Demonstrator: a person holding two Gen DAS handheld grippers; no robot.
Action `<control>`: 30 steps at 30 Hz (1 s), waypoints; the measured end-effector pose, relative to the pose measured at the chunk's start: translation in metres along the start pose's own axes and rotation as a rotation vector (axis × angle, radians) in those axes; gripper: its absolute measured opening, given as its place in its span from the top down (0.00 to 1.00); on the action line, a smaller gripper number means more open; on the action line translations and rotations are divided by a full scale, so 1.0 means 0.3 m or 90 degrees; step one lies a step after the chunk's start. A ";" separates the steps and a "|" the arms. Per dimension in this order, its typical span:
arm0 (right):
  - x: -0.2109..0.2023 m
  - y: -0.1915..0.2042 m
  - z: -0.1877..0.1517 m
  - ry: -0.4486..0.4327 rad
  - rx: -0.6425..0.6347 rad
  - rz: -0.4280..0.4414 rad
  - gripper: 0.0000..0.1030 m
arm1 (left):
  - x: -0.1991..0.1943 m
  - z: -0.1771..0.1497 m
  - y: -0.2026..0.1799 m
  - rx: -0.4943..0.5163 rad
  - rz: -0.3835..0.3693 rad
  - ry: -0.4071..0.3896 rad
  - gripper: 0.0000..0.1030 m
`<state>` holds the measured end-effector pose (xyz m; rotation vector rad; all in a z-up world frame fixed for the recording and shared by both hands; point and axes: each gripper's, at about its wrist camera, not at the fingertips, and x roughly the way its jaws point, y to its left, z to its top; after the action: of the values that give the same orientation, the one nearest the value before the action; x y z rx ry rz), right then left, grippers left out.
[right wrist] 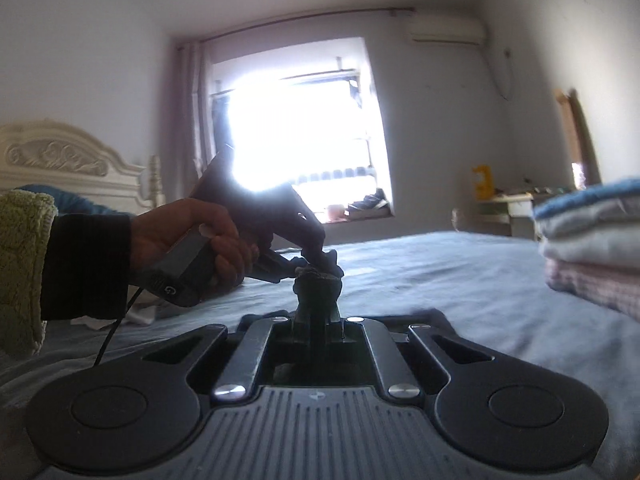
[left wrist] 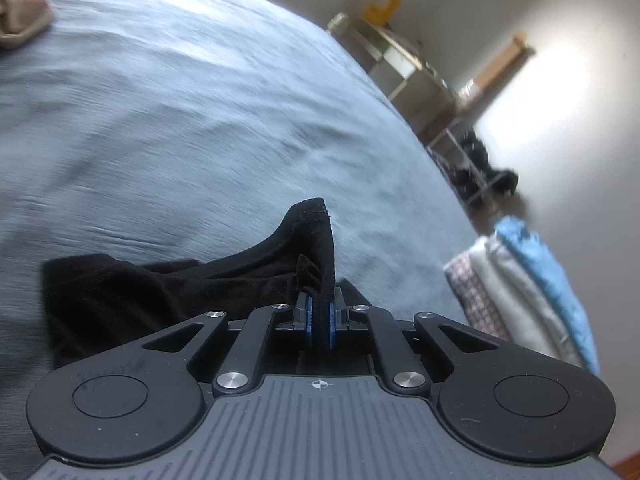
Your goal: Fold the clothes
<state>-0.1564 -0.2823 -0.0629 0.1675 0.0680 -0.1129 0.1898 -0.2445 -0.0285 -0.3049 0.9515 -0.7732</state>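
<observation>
1. We see a black garment (left wrist: pixel 168 292) on a plain grey-blue bedsheet (left wrist: pixel 192 112).
2. Our folded stack (left wrist: pixel 524 292) at the bed's edge shows blue, white and pink-checked layers.
3. The headboard (right wrist: pixel 60 160) is cream; the sleeve (right wrist: pixel 24 264) is green.

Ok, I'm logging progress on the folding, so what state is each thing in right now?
left hand-held gripper: shut on the black garment
right hand-held gripper: shut on dark cloth
black garment: pinched corner lifted, the rest crumpled on the bed
stack of clothes: folded and piled on the bed
beige garment: bunched, unfolded
</observation>
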 end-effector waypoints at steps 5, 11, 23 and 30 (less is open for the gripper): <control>-0.010 -0.128 -0.021 0.006 0.067 -0.034 0.95 | 0.099 -0.031 -0.080 0.024 0.014 0.027 0.95; -0.048 -0.257 -0.060 0.020 0.153 -0.068 0.95 | 0.176 -0.062 -0.174 0.075 0.032 0.048 0.95; -0.045 -0.424 -0.152 0.067 0.331 -0.062 0.95 | 0.054 -0.125 -0.202 0.156 -0.024 0.032 0.52; -0.015 -0.521 -0.187 0.087 0.468 -0.010 0.93 | -0.358 -0.310 -0.167 0.271 -0.041 -0.041 0.41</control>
<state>-0.1826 -0.4253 -0.1429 0.9092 0.1631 -0.1387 0.0538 -0.1946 0.0127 0.0116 0.6979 -0.9955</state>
